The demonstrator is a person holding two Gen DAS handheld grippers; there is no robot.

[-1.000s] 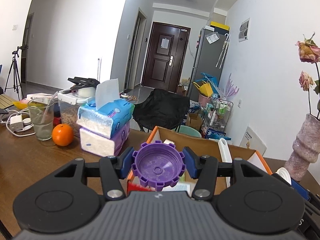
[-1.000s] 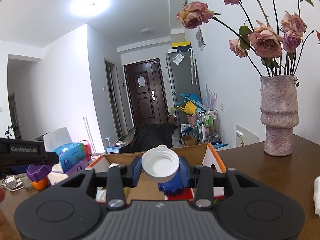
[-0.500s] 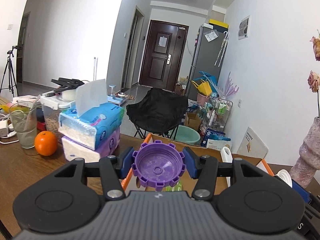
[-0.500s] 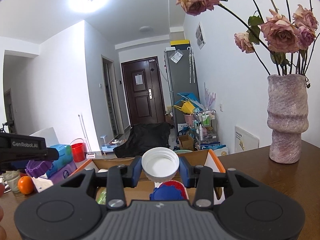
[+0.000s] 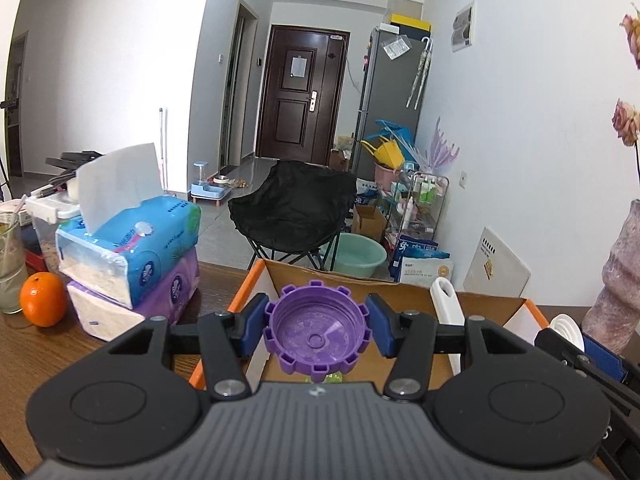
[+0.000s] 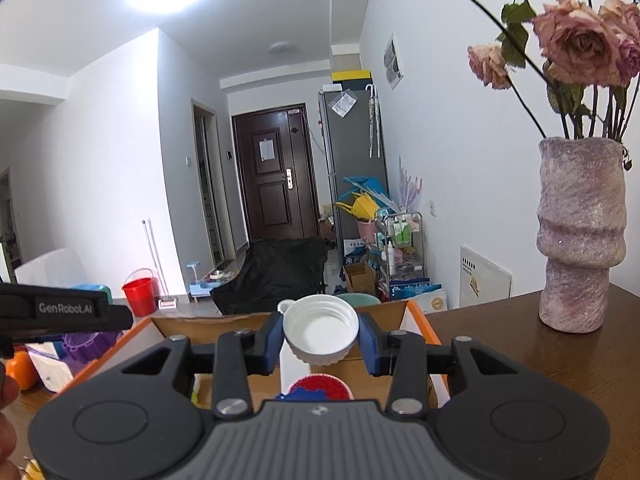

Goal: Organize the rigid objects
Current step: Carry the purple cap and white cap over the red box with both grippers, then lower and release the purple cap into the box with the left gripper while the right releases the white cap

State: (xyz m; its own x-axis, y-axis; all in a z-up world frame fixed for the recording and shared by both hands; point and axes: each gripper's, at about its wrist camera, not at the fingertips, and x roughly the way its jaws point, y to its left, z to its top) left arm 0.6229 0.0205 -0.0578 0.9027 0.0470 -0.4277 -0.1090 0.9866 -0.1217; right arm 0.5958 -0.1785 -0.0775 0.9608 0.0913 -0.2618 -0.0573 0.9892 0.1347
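Delivery step, both hands loaded. Left gripper point(image 5: 318, 334) clamps purple cap point(image 5: 318, 332); right gripper point(image 6: 321, 334) clamps white cap point(image 6: 320, 330). Both caps hang over the near part of the cardboard box point(image 5: 404, 294). Next, probably: lower slightly, open jaws, drop clear of the contents.

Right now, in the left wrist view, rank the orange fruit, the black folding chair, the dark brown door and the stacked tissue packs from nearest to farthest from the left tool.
1. Stacked tissue packs, on the table, left.
2. Orange fruit, far left; close to the packs.
3. Black folding chair, floor beyond the table.
4. Dark brown door, hallway end.
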